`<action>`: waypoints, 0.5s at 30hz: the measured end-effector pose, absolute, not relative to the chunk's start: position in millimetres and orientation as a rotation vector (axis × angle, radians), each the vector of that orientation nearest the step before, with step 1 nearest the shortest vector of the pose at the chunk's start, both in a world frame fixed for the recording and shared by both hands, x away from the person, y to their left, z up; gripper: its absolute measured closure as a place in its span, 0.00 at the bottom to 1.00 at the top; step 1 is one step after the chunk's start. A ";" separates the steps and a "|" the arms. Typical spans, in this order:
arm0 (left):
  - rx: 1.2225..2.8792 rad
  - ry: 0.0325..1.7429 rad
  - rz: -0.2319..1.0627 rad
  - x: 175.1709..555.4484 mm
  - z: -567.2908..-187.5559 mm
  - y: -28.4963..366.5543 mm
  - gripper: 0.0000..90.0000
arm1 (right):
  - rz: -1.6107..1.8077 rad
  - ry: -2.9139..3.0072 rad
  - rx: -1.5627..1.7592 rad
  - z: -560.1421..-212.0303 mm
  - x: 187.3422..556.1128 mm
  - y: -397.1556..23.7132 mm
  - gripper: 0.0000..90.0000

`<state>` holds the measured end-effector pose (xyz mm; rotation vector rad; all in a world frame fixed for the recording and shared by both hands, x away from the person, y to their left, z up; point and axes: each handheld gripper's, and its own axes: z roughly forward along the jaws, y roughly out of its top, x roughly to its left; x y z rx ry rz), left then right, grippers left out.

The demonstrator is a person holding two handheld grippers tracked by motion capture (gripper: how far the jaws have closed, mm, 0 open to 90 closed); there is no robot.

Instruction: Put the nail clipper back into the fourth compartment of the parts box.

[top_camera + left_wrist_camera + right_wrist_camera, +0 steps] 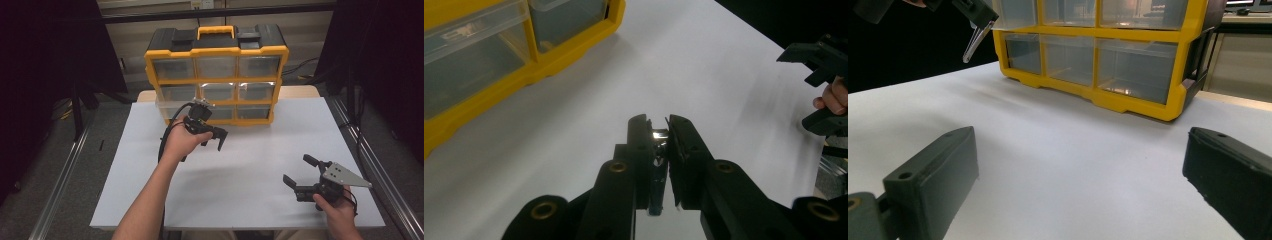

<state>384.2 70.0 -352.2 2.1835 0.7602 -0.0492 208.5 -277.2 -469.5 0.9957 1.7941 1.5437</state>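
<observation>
My left gripper (212, 144) hovers over the white table just in front of a yellow and black organiser (216, 50) with clear drawers. In the left gripper view its jaws (658, 120) are shut on a slim shiny metal piece (659, 134). From the right gripper view that metal piece (974, 42) hangs slanting down out of the left gripper (979, 12), beside the organiser's (1128, 35) lower left drawer. My right gripper (297, 169) rests low near the table's front right, jaws wide open (1080, 140) and nothing between them. It also appears far right in the left gripper view (811, 90).
The white table top (250, 165) spreads between both hands. The organiser's drawers (484, 55) look shut, and I cannot make out their contents. Metal rails (65, 170) run along both sides of the table, with dark floor beyond.
</observation>
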 end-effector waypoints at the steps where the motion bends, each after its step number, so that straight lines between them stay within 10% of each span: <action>1: 2.184 0.760 -0.049 384.2 -352.2 70.0 0.90 | 1.544 1.794 0.996 -469.5 208.5 -277.2 0.01; 15: 2.214 0.769 -0.036 390.9 -333.9 75.0 0.90 | 1.546 1.790 0.998 -469.3 208.3 -277.1 0.01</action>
